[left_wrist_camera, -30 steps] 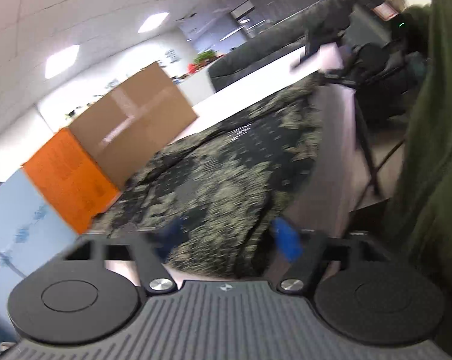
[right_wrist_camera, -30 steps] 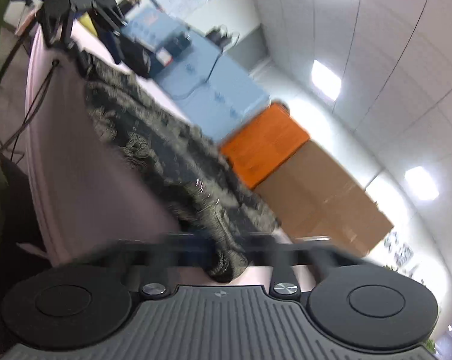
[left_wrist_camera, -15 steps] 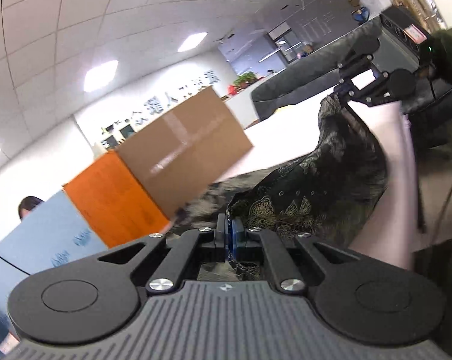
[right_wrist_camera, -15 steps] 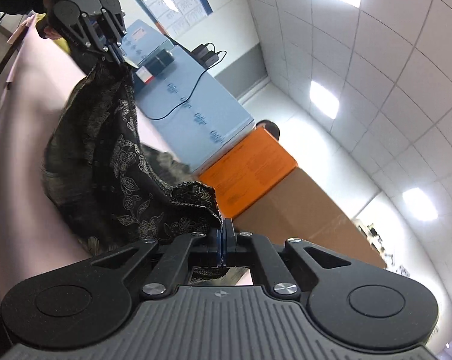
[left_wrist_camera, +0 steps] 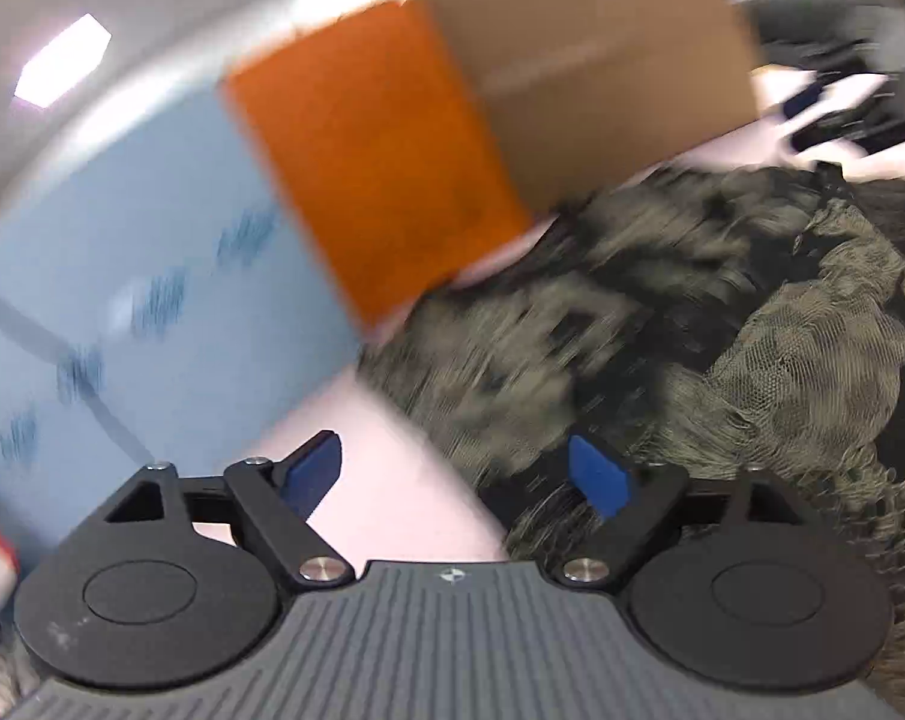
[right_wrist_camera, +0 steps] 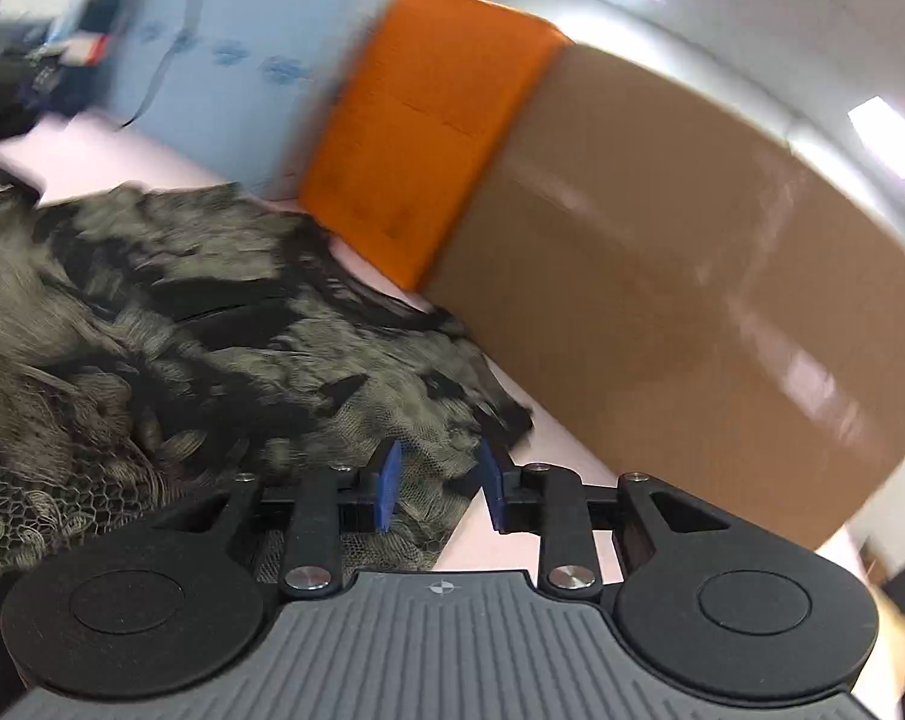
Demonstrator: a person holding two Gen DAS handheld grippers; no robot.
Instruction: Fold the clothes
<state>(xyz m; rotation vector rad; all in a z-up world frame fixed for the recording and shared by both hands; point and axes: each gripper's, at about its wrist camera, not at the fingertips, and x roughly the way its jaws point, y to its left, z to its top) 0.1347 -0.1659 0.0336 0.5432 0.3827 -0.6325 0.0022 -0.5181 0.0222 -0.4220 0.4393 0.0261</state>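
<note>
A dark garment with a pale lace pattern [left_wrist_camera: 662, 336] lies bunched on the pink table [left_wrist_camera: 386, 450]. My left gripper [left_wrist_camera: 455, 474] is open wide, low over the table at the garment's left edge, its right finger against the cloth. In the right wrist view the same garment [right_wrist_camera: 200, 324] spreads to the left. My right gripper [right_wrist_camera: 439, 483] is partly open over the garment's near corner, with cloth lying between the blue pads [right_wrist_camera: 387, 483] but not pinched.
An orange box [left_wrist_camera: 368, 156], a brown cardboard box [left_wrist_camera: 596, 60] and a light blue box [left_wrist_camera: 122, 264] stand along the table's far side, close behind the garment. They also show in the right wrist view: orange [right_wrist_camera: 422, 126], brown [right_wrist_camera: 692, 276]. Both views are motion-blurred.
Half a second ago both grippers were shut on the garment and held it up. Now both have opened, the garment lies on the table, and both grippers sit low near it.
</note>
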